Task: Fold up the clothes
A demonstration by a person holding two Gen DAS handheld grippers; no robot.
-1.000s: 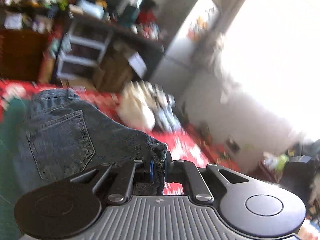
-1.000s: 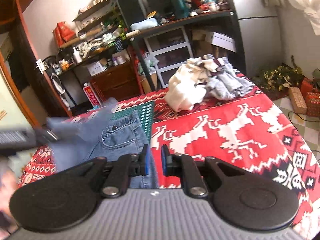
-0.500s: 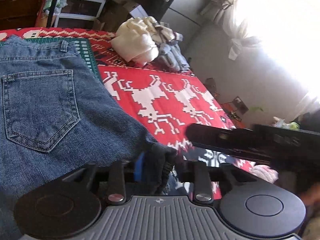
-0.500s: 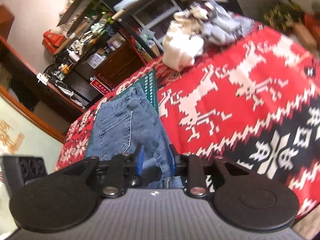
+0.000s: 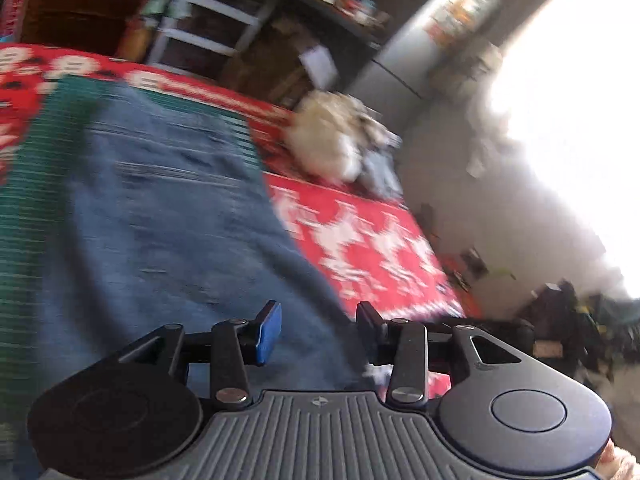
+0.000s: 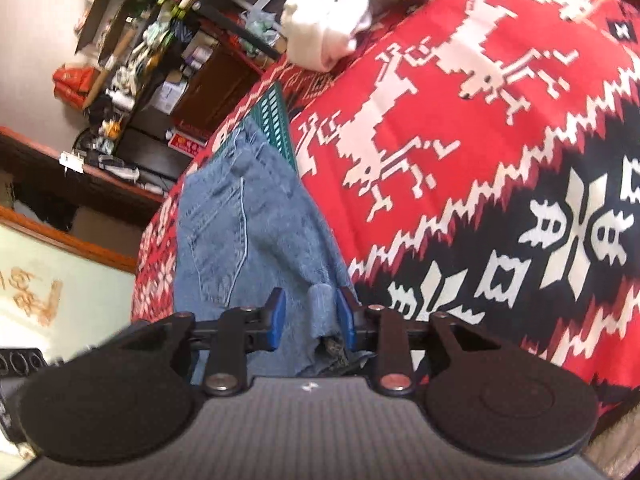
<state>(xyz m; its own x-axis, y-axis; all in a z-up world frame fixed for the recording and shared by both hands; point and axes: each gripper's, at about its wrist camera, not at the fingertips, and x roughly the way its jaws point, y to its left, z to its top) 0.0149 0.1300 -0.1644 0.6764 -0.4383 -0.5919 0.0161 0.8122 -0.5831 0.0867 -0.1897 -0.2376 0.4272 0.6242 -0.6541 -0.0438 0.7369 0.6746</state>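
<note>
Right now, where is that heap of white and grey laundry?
The heap of white and grey laundry sits at the far end of the red reindeer-patterned blanket, beyond the blue denim jeans, near the cluttered shelves.

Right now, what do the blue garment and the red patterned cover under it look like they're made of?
Blue garment: looks like denim, matte and faded, with stitched seams and a patch pocket.
Red patterned cover: seems a woven or knitted textile, matte; its white deer motifs have stepped, blocky edges. The fibre cannot be told.
</note>
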